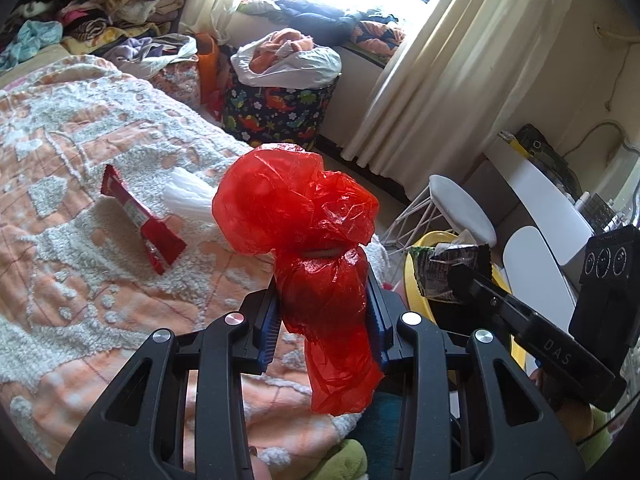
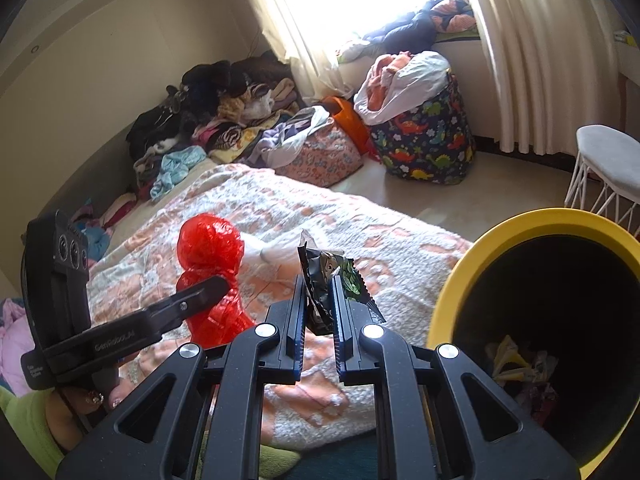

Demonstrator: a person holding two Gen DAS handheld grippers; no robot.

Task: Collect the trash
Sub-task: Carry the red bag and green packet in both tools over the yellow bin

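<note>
My left gripper (image 1: 325, 300) is shut on a crumpled red plastic bag (image 1: 296, 208), held above the bed; the same red bag (image 2: 212, 248) shows at the left of the right wrist view. My right gripper (image 2: 320, 292) is shut on a dark snack wrapper (image 2: 326, 272) that sticks up between its pads; this wrapper (image 1: 448, 268) also appears right of the red bag. A yellow trash bin (image 2: 460, 280) with a black inside stands just right of the right gripper and holds some trash (image 2: 516, 364). On the bedspread lie a red wrapper (image 1: 140, 220) and a white plastic piece (image 1: 186, 198).
The peach and white bedspread (image 1: 80, 160) fills the left. A dinosaur-print hamper (image 1: 276, 108) full of clothes stands under the window, with clothing piles (image 2: 208, 120) by the wall. A white wire-legged stool (image 2: 608, 160) stands behind the bin, and a white desk (image 1: 540, 192) at the right.
</note>
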